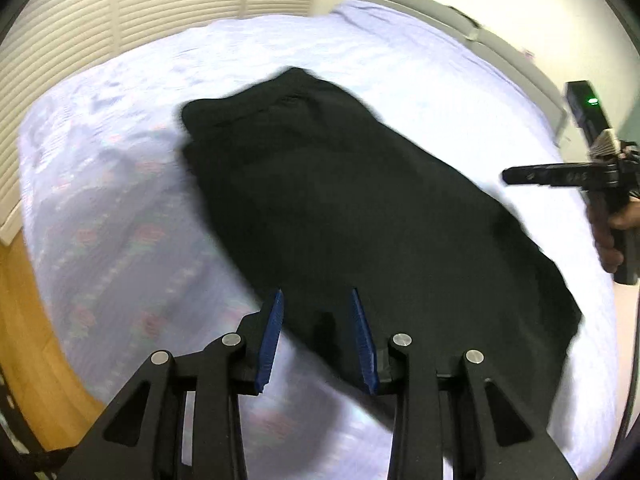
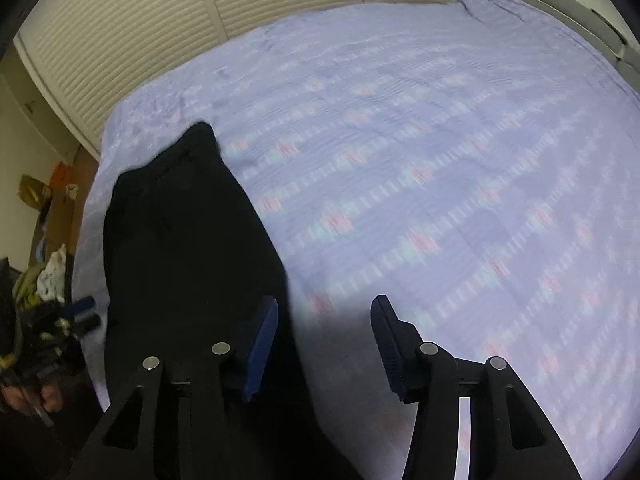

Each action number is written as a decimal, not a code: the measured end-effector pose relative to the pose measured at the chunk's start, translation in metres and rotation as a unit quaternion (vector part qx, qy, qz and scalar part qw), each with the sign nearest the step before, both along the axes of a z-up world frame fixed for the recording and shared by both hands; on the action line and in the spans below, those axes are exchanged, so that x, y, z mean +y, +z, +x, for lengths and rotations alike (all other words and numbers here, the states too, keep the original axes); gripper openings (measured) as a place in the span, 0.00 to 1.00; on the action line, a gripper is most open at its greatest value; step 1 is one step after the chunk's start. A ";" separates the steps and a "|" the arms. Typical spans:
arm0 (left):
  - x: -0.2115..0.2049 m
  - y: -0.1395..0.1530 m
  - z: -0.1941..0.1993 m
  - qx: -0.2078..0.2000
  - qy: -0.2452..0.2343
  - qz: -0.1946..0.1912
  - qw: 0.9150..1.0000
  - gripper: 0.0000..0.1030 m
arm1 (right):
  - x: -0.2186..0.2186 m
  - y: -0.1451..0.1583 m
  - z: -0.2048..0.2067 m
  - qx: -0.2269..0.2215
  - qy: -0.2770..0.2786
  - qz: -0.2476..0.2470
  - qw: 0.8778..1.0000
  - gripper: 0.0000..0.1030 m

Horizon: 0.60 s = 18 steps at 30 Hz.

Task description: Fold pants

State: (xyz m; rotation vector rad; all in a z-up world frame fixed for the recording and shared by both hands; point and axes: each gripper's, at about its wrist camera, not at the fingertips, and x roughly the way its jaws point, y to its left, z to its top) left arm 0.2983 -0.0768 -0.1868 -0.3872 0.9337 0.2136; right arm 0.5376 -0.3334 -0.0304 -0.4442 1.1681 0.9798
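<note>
Black pants (image 1: 340, 208) lie flat on the lilac patterned bedspread (image 1: 120, 240), waistband at the far end. My left gripper (image 1: 316, 300) is open and empty, hovering over the near edge of the pants. My right gripper (image 2: 324, 308) is open and empty, above the bedspread (image 2: 440, 200) just right of the pants (image 2: 188, 248). The right gripper also shows at the right edge of the left wrist view (image 1: 516, 176), held in a hand. The left gripper shows at the left edge of the right wrist view (image 2: 80, 312).
White louvred closet doors (image 2: 140, 32) stand behind the bed. A grey headboard (image 1: 460, 20) runs along the right. Wooden floor (image 1: 28, 320) lies left of the bed. Clutter (image 2: 44, 272) sits on the floor at the left.
</note>
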 end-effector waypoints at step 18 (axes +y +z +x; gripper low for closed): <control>-0.066 -0.054 0.005 0.025 -0.068 0.017 0.997 0.31 | -0.090 -0.061 -0.008 0.085 -0.032 -0.046 0.995 0.03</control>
